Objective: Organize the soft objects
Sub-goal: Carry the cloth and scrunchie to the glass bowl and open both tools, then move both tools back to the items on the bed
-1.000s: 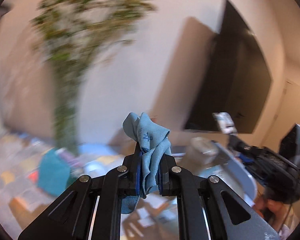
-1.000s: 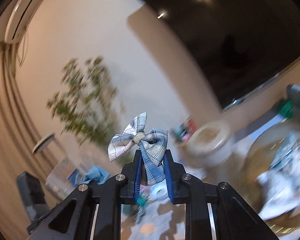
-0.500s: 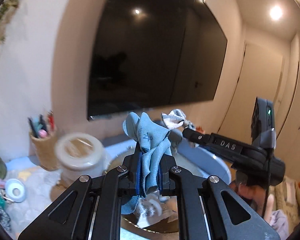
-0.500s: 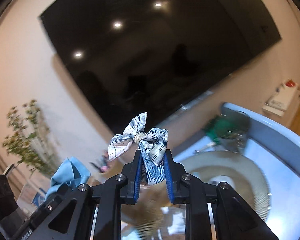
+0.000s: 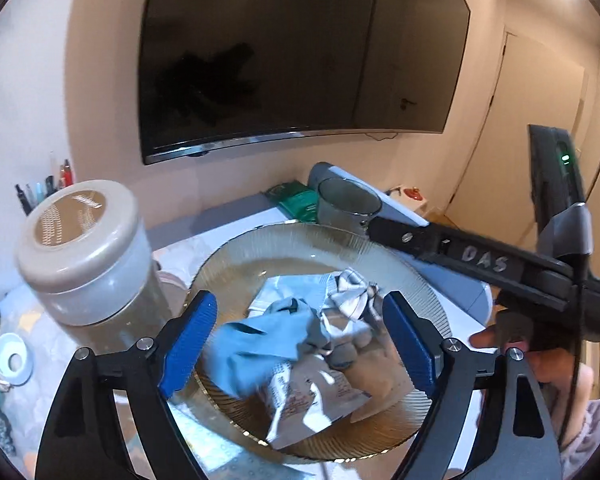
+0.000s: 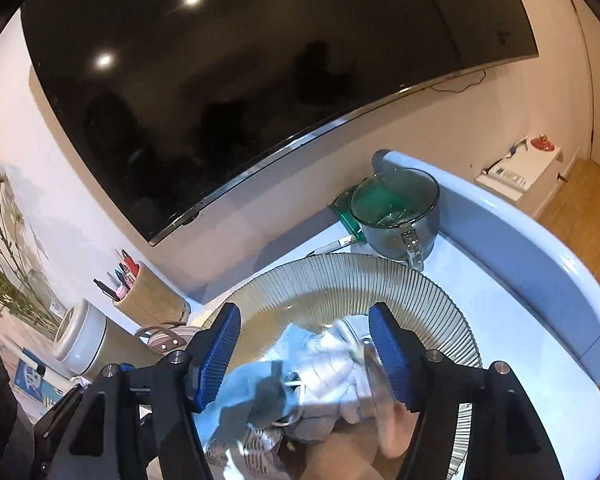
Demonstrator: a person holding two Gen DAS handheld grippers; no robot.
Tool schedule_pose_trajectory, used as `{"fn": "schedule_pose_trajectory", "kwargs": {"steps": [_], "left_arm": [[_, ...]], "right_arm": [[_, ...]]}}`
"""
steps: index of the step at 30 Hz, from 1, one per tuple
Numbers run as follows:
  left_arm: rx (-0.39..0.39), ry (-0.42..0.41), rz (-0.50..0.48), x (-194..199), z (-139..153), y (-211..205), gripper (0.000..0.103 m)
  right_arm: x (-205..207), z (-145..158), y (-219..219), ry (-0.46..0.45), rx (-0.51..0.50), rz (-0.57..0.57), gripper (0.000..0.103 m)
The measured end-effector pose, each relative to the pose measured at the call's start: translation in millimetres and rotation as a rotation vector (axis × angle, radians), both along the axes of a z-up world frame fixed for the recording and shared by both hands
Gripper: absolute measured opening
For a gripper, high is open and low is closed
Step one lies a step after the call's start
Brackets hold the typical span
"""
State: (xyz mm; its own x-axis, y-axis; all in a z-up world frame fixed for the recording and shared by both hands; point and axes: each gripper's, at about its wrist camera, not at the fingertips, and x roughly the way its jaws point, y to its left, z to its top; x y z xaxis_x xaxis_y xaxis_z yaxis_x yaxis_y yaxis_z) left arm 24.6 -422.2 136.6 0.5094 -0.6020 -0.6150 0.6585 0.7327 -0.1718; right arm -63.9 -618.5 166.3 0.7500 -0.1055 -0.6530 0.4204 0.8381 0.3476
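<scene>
Your left gripper (image 5: 300,332) stands spread wide over the ribbed glass plate (image 5: 260,248); its jaws have just been opening, and the blue cloth (image 5: 260,344) lies loose between the blue pads, pressed by neither. Your right gripper (image 6: 304,356) is spread too, its jaws also just opened, with nothing pinched. The plaid bow (image 5: 352,296) sits on the plate just right of the cloth in the left wrist view, on top of printed packets (image 5: 312,396) already heaped there. In the right wrist view the cloth (image 6: 252,388) shows lower centre and a pale blurred bundle (image 6: 332,364) beside it; whether that bundle is the bow, you cannot tell.

Around the plate, mind what crowds you. A jar (image 5: 88,252) with a beige lid stands at the left of the left wrist frame, close to the plate's rim and to your left finger. Behind it, a pen holder (image 6: 148,296) sits against the wall. A glass mug (image 6: 396,212) stands at the plate's far edge, upper right of centre, with a green packet (image 5: 300,200) behind it. The right gripper's black body crosses the right side of the left wrist frame, reaching toward the mug. A white ring (image 5: 14,358) lies at the lower left. A dark screen (image 5: 292,52) fills the wall above.
</scene>
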Motion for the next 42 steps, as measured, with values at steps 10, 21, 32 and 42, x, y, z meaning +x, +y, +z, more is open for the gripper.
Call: {"fn": "schedule_pose_trajectory", "kwargs": {"steps": [10, 21, 32, 42], "left_arm": [[-0.071, -0.025, -0.003, -19, 30, 40, 0.084], [-0.063, -0.123, 0.130, -7, 70, 131, 0.085], [0.015, -0.085, 0.352, 64, 53, 309, 0.088], [0.054, 0.116, 0.284, 123, -31, 392, 0.088]], "right_arm": [[-12, 39, 29, -0.074, 0.033, -0.008, 0.069], [5, 103, 147, -0.202, -0.093, 0.177, 0.069], [58, 69, 285, -0.233, -0.081, 0.449, 0.076], [108, -64, 361, -0.023, 0.011, 0.604, 0.076]]}}
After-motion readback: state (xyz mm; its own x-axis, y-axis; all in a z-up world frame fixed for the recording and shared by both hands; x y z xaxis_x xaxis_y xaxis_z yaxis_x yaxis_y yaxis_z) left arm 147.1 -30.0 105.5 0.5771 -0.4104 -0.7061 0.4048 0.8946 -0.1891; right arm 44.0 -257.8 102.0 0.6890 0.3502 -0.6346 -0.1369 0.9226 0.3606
